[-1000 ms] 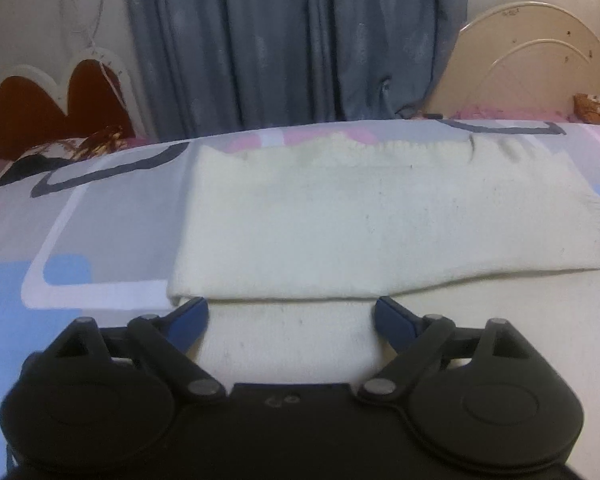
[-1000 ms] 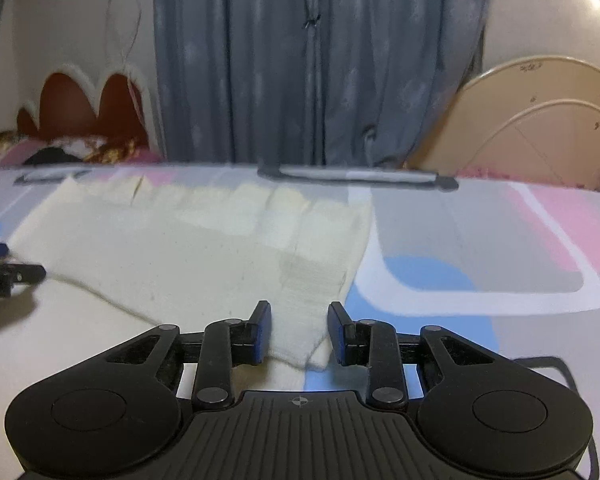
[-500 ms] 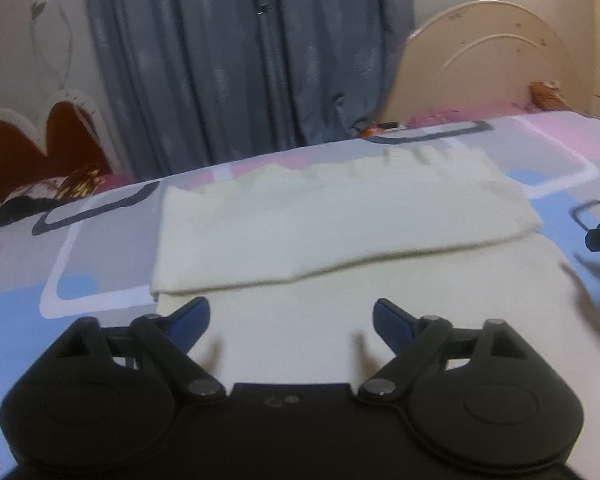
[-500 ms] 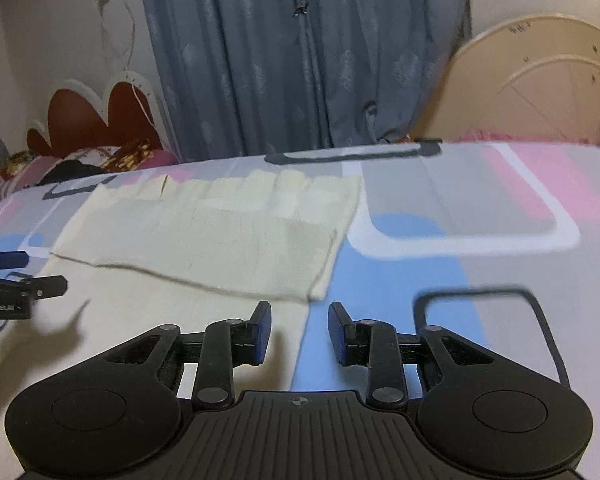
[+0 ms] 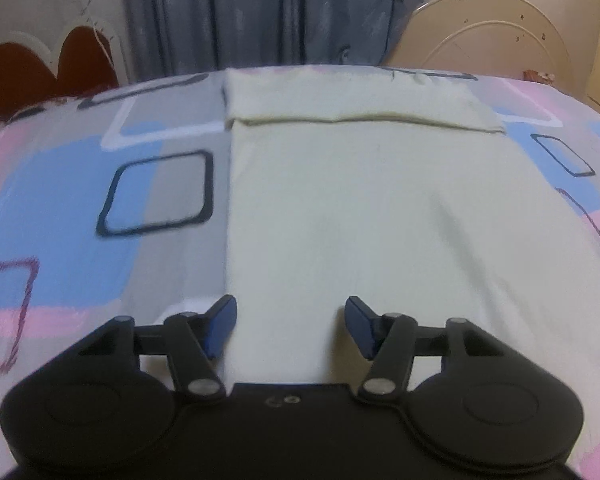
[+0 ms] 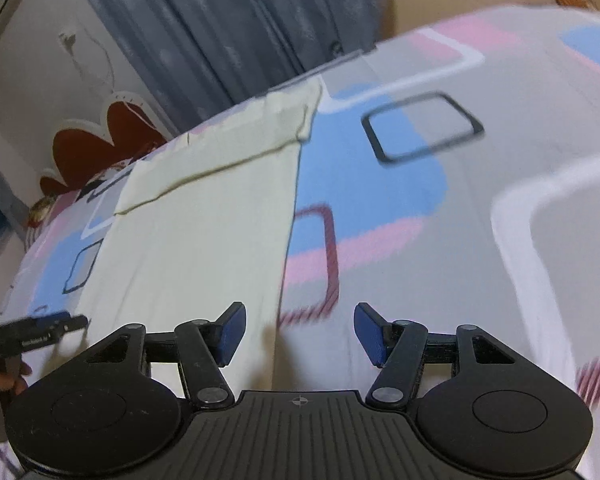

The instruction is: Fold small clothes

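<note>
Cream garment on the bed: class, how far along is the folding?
Done: the far end of the cream garment is turned over in a flap. In hand: nothing; left gripper and right gripper are open near its near corners. Left: fold the long flat part.

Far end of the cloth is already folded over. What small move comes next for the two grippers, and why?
Probably lower both and close on the near corners. The cream cloth lies flat on the bedsheet; the left gripper straddles its left edge, the right gripper its right edge, both with jaws open and empty.
</note>
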{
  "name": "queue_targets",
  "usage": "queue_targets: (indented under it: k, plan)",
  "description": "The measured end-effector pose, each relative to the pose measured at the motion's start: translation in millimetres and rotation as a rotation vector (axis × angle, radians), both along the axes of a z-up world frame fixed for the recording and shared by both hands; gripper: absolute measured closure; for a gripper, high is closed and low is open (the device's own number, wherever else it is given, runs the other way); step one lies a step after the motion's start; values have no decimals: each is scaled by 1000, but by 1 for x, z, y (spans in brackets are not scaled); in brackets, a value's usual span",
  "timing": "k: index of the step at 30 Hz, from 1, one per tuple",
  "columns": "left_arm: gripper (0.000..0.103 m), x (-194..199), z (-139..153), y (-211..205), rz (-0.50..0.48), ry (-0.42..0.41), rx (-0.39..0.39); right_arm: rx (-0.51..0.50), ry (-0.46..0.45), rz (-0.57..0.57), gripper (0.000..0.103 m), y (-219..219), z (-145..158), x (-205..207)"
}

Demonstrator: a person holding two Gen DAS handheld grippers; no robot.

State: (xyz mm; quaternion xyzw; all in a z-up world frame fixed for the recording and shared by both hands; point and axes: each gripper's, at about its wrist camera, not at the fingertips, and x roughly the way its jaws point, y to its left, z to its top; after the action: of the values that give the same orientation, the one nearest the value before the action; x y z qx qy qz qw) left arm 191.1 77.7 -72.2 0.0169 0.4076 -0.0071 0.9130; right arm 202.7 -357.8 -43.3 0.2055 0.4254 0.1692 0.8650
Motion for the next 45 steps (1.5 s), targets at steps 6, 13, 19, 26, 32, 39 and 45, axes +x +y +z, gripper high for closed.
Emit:
queue_targets:
  k: [6, 13, 19, 26, 32, 39, 45]
  plan:
    - [57, -36, -4, 19, 2, 47, -138, 9, 36, 12, 43, 7, -2, -28]
    - [67, -82, -14, 53, 37, 92, -414, 84, 94, -1, 64, 1, -10, -69]
    - [71, -95, -24, 77, 50, 116, -568, 228, 143, -38, 64, 0, -20, -87]
    - [72, -91, -30, 85, 73, 105, -621, 249, 154, -16, 64, 7, -19, -94]
    - [71, -75, -26, 78, 84, 104, -623, 253, 141, -8, 64, 18, -17, -71]
    - [66, -93, -25, 106, 152, 106, -579, 243, 152, -13, 64, 4, -19, -82]
    - [67, -86, -49, 110, 133, 139, -838, 339, 176, -33, 64, 4, -29, -80]
